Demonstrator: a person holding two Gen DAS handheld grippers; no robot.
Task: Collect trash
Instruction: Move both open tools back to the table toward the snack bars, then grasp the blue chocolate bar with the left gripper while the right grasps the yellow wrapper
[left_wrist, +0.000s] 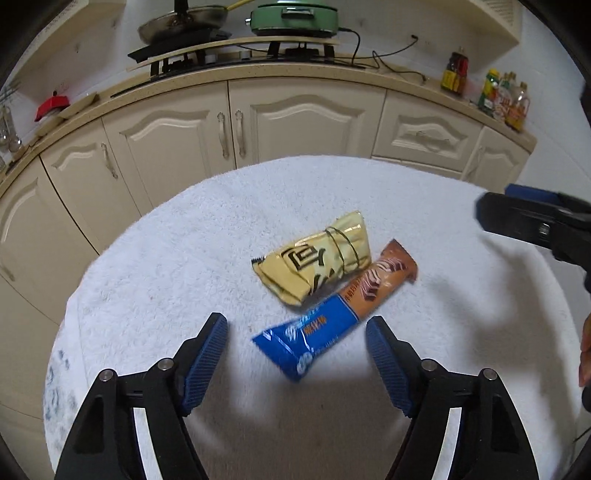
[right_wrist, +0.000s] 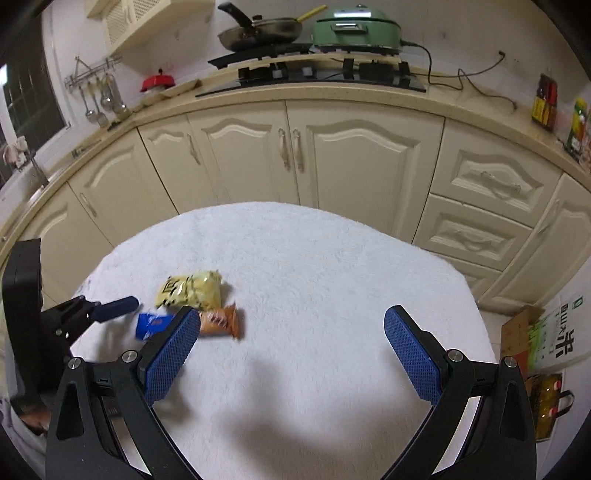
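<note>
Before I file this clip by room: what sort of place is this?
A home kitchen, most likely: a gas stove with a frying pan on the counter, cream cabinets below, and sauce bottles.

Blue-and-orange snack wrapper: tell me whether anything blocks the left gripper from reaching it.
Nothing visible does. The blue-and-orange snack wrapper lies flat on the white fluffy cloth, just ahead of the left gripper, whose jaws stand open. The crumpled yellow wrapper touches its far side, not the near approach.
</note>
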